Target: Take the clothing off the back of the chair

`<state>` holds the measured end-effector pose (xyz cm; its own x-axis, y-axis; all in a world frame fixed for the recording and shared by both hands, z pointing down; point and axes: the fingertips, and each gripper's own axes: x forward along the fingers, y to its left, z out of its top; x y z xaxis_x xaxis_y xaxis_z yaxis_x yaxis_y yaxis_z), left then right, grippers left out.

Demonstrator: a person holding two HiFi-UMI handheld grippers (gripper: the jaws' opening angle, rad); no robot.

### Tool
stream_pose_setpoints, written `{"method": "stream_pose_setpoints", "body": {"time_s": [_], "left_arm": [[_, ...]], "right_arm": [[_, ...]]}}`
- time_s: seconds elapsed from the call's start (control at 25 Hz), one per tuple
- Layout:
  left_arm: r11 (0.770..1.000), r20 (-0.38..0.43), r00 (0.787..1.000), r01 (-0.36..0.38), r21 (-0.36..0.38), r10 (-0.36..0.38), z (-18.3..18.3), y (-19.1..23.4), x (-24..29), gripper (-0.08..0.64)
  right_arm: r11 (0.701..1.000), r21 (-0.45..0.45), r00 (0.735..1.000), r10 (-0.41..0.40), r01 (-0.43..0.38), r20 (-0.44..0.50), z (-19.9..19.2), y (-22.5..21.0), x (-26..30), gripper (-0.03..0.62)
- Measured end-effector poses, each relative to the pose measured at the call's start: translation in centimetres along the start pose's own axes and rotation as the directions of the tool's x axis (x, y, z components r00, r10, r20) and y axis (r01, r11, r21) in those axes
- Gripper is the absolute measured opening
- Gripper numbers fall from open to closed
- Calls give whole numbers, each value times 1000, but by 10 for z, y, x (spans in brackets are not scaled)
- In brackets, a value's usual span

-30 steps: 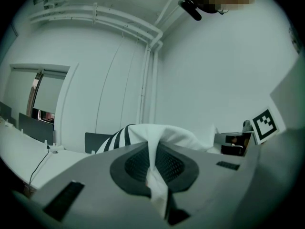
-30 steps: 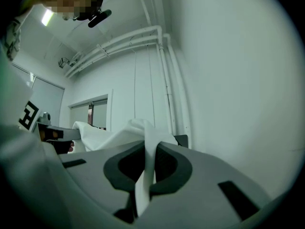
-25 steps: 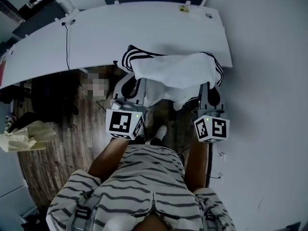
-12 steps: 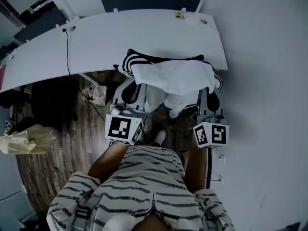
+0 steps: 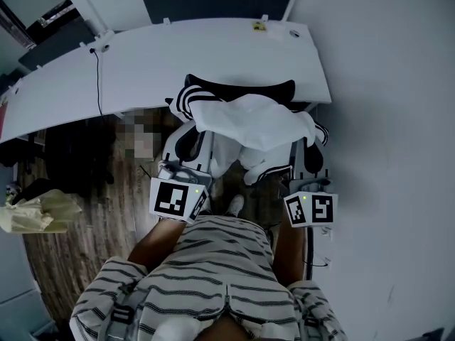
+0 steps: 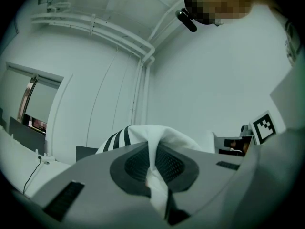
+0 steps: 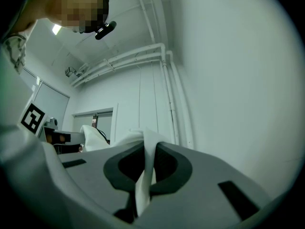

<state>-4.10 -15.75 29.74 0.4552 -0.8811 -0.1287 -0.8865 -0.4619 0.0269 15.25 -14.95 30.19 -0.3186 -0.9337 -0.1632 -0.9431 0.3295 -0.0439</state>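
Head view: a white cloth garment with black stripes (image 5: 250, 119) hangs stretched between the left tongs (image 5: 202, 132) and the right tongs (image 5: 306, 139), on the near side of the black chair back (image 5: 242, 89). Its striped edge lies against that back's left end. Beyond stands a white curved table (image 5: 213, 48), over a wooden floor (image 5: 92, 219).

Left gripper view: the left tongs (image 6: 153, 165) are clamped shut on a fold of the garment (image 6: 143, 135).

Right gripper view: the right tongs (image 7: 147, 168) likewise pinch the white fabric (image 7: 143, 144) tight.
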Motion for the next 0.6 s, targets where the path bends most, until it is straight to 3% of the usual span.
{"method": "stream_pose_setpoints", "body": {"time_s": [0.6], "left_arm": [[1000, -16, 1000, 20, -14, -20, 8, -1, 2, 32]], "right_arm": [[1000, 22, 1000, 10, -9, -21, 5, 4, -1, 26]]}}
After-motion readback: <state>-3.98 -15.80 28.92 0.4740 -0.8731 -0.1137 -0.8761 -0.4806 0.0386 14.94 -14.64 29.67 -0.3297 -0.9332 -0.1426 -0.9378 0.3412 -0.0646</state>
